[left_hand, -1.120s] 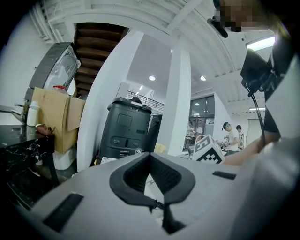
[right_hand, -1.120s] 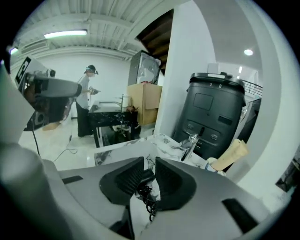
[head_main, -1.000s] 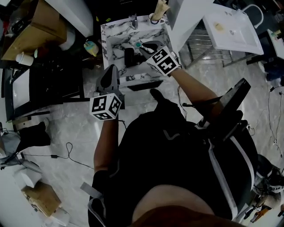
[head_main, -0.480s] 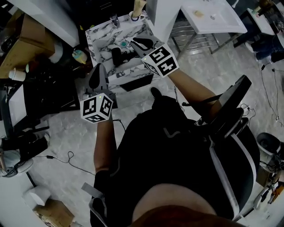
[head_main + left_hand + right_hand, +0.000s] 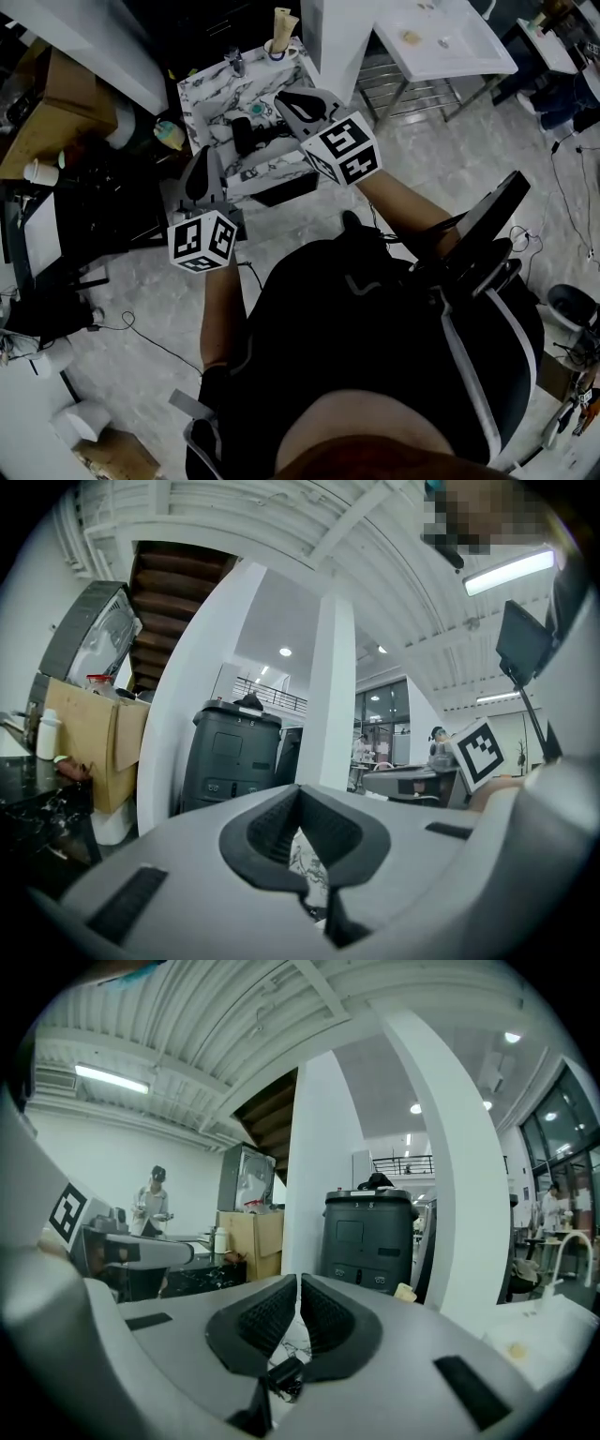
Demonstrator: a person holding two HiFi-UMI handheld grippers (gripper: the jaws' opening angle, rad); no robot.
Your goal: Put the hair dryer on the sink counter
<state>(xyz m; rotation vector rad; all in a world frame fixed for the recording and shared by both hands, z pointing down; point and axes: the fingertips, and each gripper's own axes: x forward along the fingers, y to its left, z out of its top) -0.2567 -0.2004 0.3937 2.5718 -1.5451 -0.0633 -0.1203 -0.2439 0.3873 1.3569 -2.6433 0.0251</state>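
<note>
The black hair dryer (image 5: 248, 136) lies on the marble sink counter (image 5: 208, 94), with a teal spot beside its far end. My right gripper (image 5: 281, 98) hangs over the counter just right of the dryer and apart from it. Its jaws have just been closing and stand shut with nothing between them (image 5: 298, 1283). Under these jaws a dark bit of the dryer (image 5: 284, 1374) shows. My left gripper (image 5: 201, 155) hovers at the counter's near left corner. Its fingertips meet, and it holds nothing (image 5: 298, 797).
A cup with a tube (image 5: 279, 42) and a faucet (image 5: 234, 62) stand at the counter's far edge. A white basin (image 5: 450, 37) lies to the right. A cardboard box (image 5: 56, 103) and a dark table sit left. A black chair arm (image 5: 487, 234) is by the person's right arm.
My right gripper has lifted away from the hair dryer, which stays lying on the counter. My left gripper has risen a little. The head view has shifted.
</note>
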